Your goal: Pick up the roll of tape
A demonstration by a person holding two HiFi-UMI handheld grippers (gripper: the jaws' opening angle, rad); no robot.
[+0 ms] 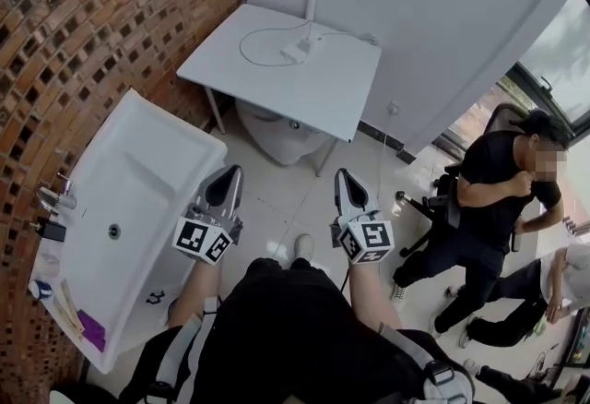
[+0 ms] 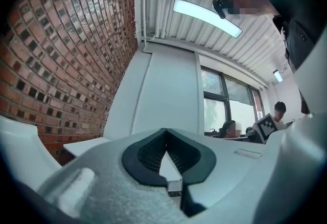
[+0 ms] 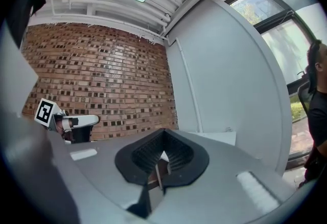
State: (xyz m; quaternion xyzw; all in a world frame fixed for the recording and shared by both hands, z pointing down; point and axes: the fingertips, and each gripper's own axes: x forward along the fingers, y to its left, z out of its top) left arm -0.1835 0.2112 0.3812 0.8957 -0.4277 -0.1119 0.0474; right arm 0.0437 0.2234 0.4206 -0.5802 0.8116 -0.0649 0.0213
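I cannot pick out a roll of tape for certain in any view. Small items lie along the near left edge of the long white table (image 1: 138, 181), among them a white and blue object (image 1: 41, 288) too small to identify. My left gripper (image 1: 231, 172) (image 2: 164, 132) hovers over the floor just right of that table, jaws together and empty. My right gripper (image 1: 341, 174) (image 3: 163, 132) is held beside it, also shut on nothing. Both point toward the far square table (image 1: 313, 93).
The far table carries a white adapter (image 1: 297, 50) with a looped cable. A round white fixture (image 1: 277, 135) stands under it. A brick wall (image 1: 111, 15) runs along the left. A person in black (image 1: 493, 199) stands at right by a chair.
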